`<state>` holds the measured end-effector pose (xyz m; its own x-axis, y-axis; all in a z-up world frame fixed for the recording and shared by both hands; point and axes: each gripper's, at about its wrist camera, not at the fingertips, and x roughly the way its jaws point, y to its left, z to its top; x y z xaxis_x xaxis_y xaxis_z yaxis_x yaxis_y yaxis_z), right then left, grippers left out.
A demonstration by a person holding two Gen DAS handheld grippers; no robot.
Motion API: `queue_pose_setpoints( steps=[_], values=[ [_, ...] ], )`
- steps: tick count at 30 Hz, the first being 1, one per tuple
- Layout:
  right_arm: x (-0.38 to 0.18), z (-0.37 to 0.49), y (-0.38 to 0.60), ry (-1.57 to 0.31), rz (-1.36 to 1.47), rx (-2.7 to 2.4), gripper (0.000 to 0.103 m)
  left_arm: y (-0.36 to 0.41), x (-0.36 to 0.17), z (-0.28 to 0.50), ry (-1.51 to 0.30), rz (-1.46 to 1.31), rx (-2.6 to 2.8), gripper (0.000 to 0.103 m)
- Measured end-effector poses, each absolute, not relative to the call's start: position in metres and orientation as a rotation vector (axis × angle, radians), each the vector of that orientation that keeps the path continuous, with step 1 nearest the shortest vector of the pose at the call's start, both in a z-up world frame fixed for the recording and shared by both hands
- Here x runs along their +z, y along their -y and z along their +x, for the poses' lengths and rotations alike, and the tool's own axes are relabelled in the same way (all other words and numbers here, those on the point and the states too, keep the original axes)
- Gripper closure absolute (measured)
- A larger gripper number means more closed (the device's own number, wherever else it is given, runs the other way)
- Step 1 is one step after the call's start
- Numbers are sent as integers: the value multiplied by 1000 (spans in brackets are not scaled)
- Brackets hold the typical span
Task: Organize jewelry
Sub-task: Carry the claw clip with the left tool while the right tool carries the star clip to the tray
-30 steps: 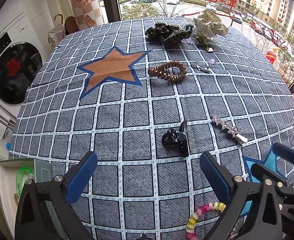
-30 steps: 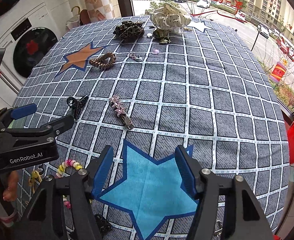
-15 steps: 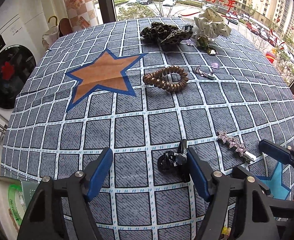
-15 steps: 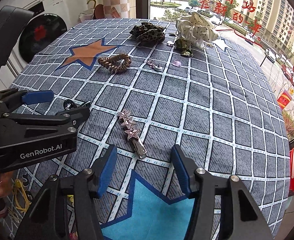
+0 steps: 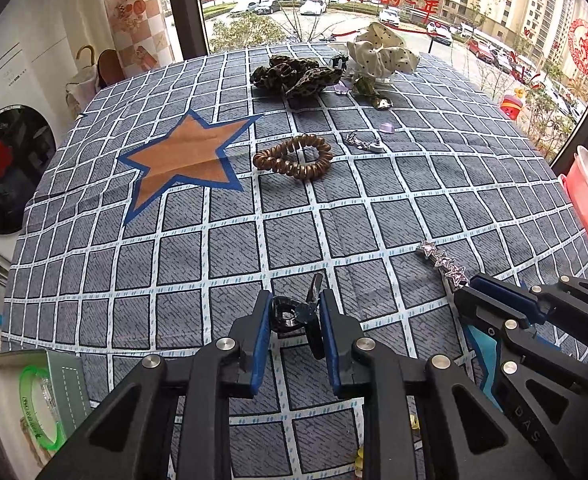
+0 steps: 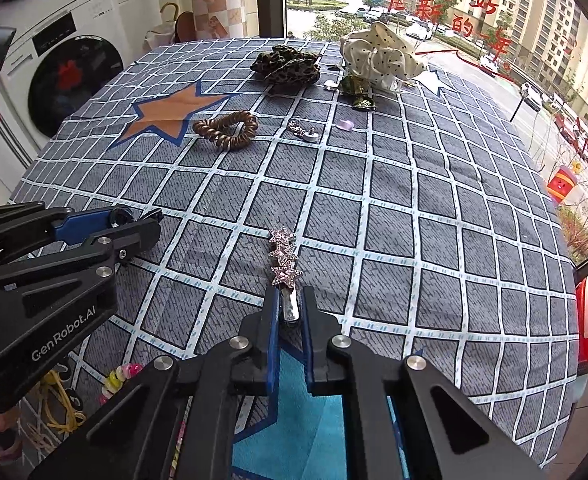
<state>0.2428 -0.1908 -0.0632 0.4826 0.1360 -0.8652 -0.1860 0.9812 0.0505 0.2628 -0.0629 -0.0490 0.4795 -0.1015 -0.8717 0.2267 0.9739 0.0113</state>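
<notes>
My left hand-held gripper [image 5: 296, 312] has just been closing, and its blue pads now squeeze the black claw clip [image 5: 294, 314] from both sides. The clip sits on the desk [image 5: 229, 248], near the edge closest to me.

My right hand-held gripper [image 6: 289, 312] has just been closing too. It is clenched on the shiny metal end of the star hair clip [image 6: 283, 264]. The pink stars stick out past the pads, and the clip lies on the checked cloth [image 6: 414, 216] just past the blue star patch [image 6: 294, 408] at the near edge.

Farther out, toward the middle of the desk, lies a brown coil hair tie [image 5: 294, 158], just beside the orange star patch [image 5: 185, 156]. A small silver charm [image 5: 364, 142] lies just beside the hair tie.

At the far edge, by the window, sit a leopard scrunchie [image 5: 294, 74] and a white dotted scrunchie [image 5: 382, 54], close together.

By the near left corner I see a bead bracelet [image 6: 121, 374] and a box with a green bangle [image 5: 37, 408] in it.
</notes>
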Motion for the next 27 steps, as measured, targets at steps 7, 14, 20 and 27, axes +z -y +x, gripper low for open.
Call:
queue_pose_setpoints(
  steps=[7,14,20,27],
  values=[
    [-45,210,212,-1045,33,190,92,54,-23,222,-1014,121,-212,72],
    [-32,169,222,-1047,104,200,92,44,0,176,-973,107,-238,72],
    [-27,134,219,-1057,128,216,92,28,10,137,-960,74,-257,72],
    [-22,100,211,-1056,147,224,92,6,11,101,-944,61,-245,72]
  ],
)
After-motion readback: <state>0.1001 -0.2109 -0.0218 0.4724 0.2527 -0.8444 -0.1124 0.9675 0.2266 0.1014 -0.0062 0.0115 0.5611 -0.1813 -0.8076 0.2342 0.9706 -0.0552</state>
